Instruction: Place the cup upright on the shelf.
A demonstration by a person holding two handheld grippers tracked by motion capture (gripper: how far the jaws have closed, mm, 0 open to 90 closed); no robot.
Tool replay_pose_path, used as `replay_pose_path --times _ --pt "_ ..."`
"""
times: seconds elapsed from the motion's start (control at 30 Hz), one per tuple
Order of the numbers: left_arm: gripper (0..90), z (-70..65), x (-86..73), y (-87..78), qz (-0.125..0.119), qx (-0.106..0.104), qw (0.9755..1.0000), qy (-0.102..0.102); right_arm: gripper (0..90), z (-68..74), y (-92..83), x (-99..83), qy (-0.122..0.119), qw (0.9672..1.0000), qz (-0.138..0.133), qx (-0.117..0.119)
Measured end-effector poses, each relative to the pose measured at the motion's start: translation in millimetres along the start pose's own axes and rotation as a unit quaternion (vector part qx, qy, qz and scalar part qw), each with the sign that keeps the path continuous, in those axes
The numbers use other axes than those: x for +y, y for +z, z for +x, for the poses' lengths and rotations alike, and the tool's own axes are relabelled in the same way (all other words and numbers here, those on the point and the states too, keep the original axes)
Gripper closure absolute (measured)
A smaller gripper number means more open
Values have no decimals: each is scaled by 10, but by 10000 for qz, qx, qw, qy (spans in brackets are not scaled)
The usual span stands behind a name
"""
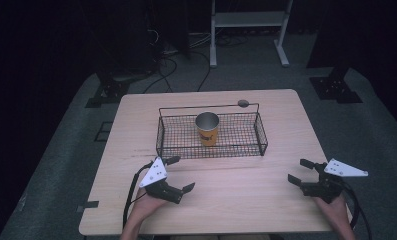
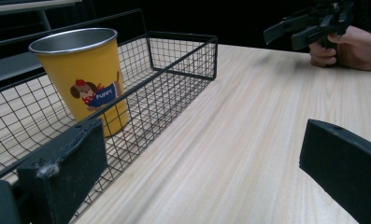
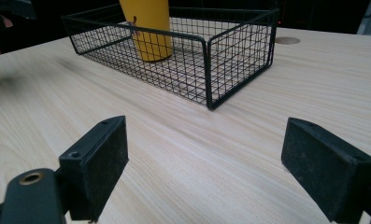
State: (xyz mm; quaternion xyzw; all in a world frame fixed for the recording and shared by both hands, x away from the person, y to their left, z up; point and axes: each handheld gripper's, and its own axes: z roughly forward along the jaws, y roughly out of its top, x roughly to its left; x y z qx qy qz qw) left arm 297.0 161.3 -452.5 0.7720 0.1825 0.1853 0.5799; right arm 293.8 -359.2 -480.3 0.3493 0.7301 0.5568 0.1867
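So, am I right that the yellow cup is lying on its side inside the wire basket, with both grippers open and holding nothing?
Not quite: the yellow cup stands upright in the wire basket, open mouth up, as the left gripper view and the high view show. The rest holds: the left gripper and the right gripper are both open, with nothing between their fingers.

The cup (image 3: 147, 29) loses its rim at the top edge of the right gripper view. The basket (image 2: 183, 70) runs off the left edge of the left gripper view.
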Motion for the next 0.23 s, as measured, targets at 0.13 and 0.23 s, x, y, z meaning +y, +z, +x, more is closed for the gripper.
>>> replay_pose_path --times 0.13,0.23 --pt "3 -32 -57 -23 9 17 10000 -27 137 0 0 0 0 10000 8 3" --pt "3 -60 -97 -45 31 13 10000 -69 137 -3 1 0 -2 10000 6 5"
